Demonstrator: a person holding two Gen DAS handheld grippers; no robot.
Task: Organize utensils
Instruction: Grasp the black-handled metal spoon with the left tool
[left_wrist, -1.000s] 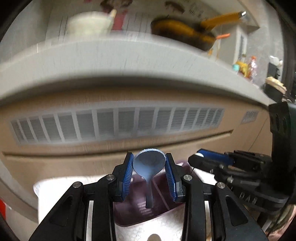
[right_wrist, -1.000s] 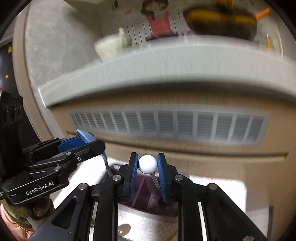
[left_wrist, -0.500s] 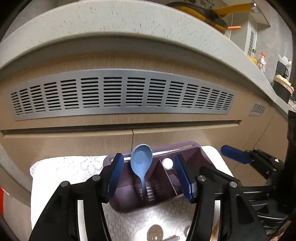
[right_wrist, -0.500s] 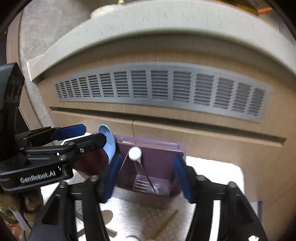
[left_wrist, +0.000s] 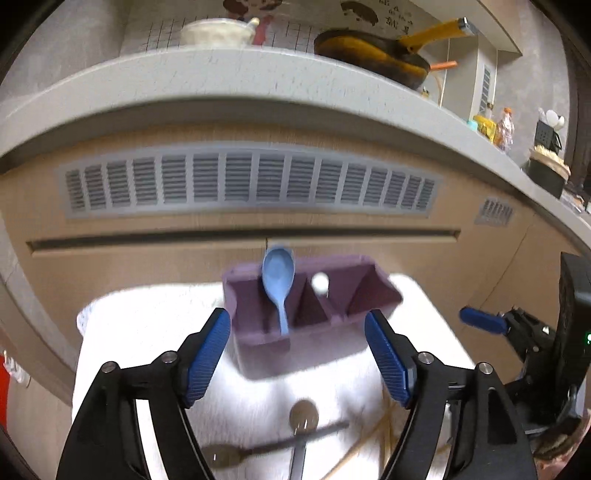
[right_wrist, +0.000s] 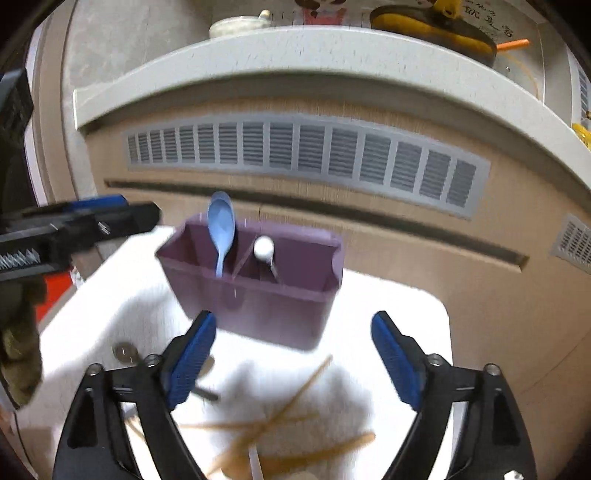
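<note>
A purple divided utensil holder (left_wrist: 258, 343) (right_wrist: 258, 306) stands on a white cloth. A light blue spoon (left_wrist: 279, 280) (right_wrist: 221, 225) stands bowl-up in its left compartment. A white ball-topped utensil (left_wrist: 320, 283) (right_wrist: 263, 248) stands in the middle compartment. My left gripper (left_wrist: 297, 354) is open and empty, in front of the holder. My right gripper (right_wrist: 293, 354) is open and empty, also in front of it. Metal spoons (left_wrist: 303, 415) and wooden chopsticks (right_wrist: 295, 398) lie on the cloth near the grippers.
The white cloth (left_wrist: 147, 332) (right_wrist: 388, 332) covers a small table against a wooden cabinet with a grey vent grille (left_wrist: 243, 184). A grey countertop (left_wrist: 221, 77) above holds a bowl and a yellow pan (left_wrist: 373, 51). The right gripper shows at right in the left wrist view (left_wrist: 480, 321).
Both grippers opened and let go: the blue spoon and the white ball-topped utensil now stand in the holder. Both grippers have drawn back from the holder.
</note>
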